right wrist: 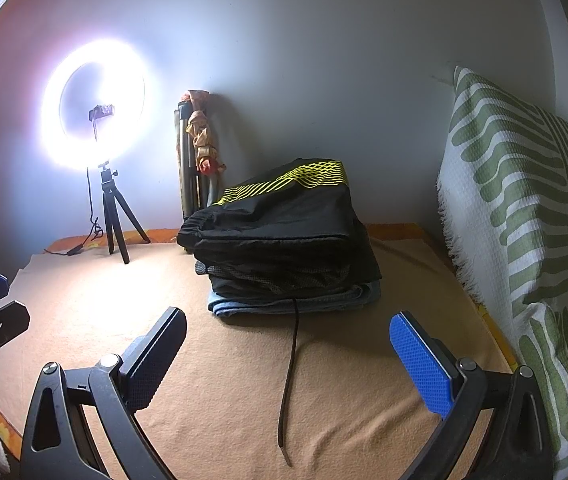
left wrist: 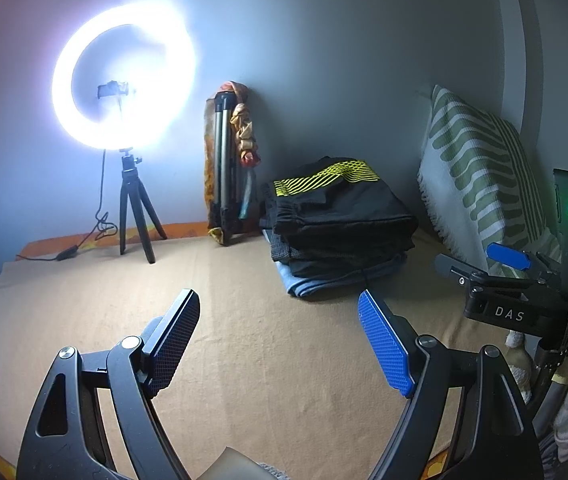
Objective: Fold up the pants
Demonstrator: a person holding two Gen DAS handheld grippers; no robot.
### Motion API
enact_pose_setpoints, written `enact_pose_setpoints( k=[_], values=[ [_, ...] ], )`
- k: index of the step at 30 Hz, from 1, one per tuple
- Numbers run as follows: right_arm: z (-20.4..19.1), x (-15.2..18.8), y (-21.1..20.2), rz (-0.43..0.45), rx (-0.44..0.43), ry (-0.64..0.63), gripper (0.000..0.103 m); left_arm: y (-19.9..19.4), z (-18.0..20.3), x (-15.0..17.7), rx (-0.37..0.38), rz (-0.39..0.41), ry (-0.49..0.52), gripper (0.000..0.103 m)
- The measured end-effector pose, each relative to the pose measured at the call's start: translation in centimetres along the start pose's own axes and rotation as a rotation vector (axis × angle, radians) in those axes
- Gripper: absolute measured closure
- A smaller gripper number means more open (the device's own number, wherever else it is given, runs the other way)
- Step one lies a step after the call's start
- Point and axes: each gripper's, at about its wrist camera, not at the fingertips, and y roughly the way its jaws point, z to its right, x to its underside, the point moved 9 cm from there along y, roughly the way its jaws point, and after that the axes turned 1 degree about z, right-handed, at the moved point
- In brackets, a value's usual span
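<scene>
Folded pants [right wrist: 284,232] top a stack by the pillow [right wrist: 524,208], ahead of both grippers, untouched. Left gripper [left wrist: 279,320] wide, empty; right gripper [right wrist: 288,340] wide, empty, a cord [right wrist: 290,356] between its fingers.

The black pants [right wrist: 279,232] with a yellow wave pattern lie folded on top of a stack of folded clothes (a drawstring trails forward) near the back wall.

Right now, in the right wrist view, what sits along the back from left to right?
Ring light on its small tripod → folded tripod draped with cloth, leaning on the wall → stack of folded clothes topped by black pants with yellow pattern → green-and-white patterned pillow.
</scene>
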Motion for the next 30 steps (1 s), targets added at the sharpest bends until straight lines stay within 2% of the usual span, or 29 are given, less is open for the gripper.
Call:
enact_pose_setpoints(
  k=[14, 30],
  values=[
    [-0.20, 0.13, -0.03, -0.004, 0.002, -0.003, 0.000, -0.01, -0.51, -0.02, -0.031, 0.015, -0.011, 0.021],
    [-0.37, 0.41, 0.07, -0.007, 0.005, -0.007, 0.000, -0.26, 0.05, 0.01, -0.060, 0.030, 0.031, 0.021]
  ],
)
